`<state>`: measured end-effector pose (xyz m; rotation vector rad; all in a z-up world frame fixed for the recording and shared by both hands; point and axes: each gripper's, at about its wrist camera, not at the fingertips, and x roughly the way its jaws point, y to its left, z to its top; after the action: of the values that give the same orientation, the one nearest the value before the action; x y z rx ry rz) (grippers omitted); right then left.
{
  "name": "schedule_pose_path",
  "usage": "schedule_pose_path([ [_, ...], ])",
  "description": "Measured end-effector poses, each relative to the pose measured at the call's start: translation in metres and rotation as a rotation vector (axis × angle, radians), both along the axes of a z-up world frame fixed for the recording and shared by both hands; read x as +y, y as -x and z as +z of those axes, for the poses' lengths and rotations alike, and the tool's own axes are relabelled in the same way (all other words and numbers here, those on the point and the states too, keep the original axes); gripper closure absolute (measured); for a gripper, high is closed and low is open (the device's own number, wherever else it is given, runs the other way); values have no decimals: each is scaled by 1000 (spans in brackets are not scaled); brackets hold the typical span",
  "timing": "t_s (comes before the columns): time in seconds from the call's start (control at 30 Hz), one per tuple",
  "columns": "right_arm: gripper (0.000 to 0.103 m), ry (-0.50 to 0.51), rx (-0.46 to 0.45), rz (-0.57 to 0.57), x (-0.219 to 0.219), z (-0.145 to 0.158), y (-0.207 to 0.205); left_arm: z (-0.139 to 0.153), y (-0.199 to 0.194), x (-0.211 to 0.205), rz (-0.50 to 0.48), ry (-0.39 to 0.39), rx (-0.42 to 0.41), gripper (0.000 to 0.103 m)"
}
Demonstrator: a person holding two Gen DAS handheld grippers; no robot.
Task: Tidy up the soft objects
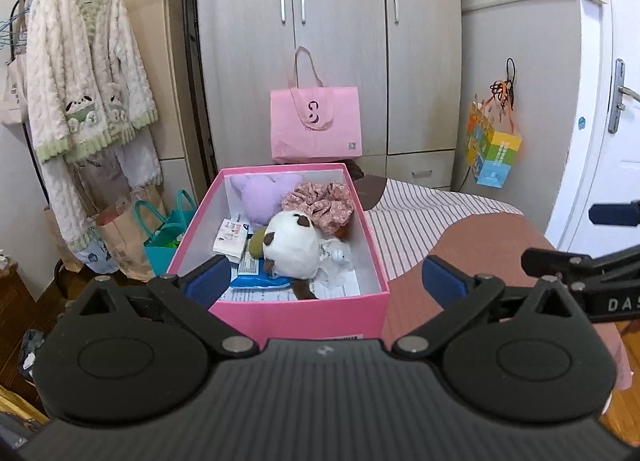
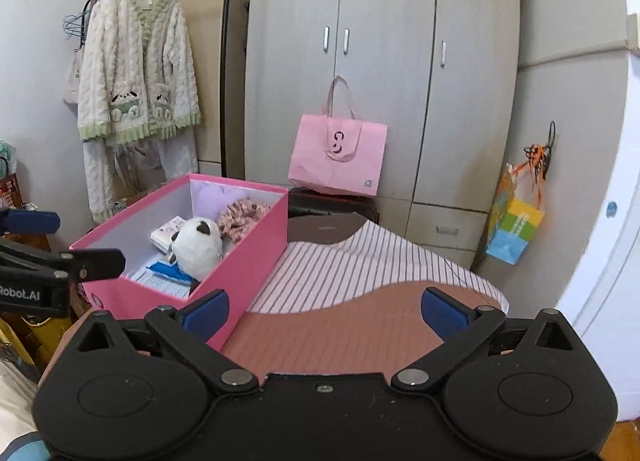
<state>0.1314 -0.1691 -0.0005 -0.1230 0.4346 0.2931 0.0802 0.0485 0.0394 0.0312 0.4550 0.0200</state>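
An open pink box stands on the bed and also shows in the right wrist view. Inside it lie a white and brown plush, a purple plush, a floral scrunchie, a blue pack and paper packets. The plush and scrunchie show in the right wrist view too. My left gripper is open and empty, just in front of the box's near wall. My right gripper is open and empty above the bed cover, right of the box.
The bed has a striped and brown cover. A pink paper bag leans on the grey wardrobe. A fleece robe hangs on a rack at left, with bags below. A colourful bag hangs at right.
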Motion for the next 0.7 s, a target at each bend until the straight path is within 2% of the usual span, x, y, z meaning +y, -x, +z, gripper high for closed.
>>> schedule_pose_path([
  [0.17, 0, -3, 2, 0, -4, -8, 10, -7, 2, 3, 6, 41, 14, 0],
  [0.23, 0, 3, 0, 16, -4, -10, 12, -9, 1, 3, 11, 35, 15, 0],
  [0.33, 0, 18, -20, -17, -5, -13, 15, -12, 1, 0, 29, 7, 7, 0],
  [0.53, 0, -5, -45, -35, -9, -17, 24, -19, 2, -3, 48, 4, -10, 0],
  [0.7, 0, -12, -44, -26, -10, -19, 24, -21, 4, -6, 27, 6, -8, 0],
])
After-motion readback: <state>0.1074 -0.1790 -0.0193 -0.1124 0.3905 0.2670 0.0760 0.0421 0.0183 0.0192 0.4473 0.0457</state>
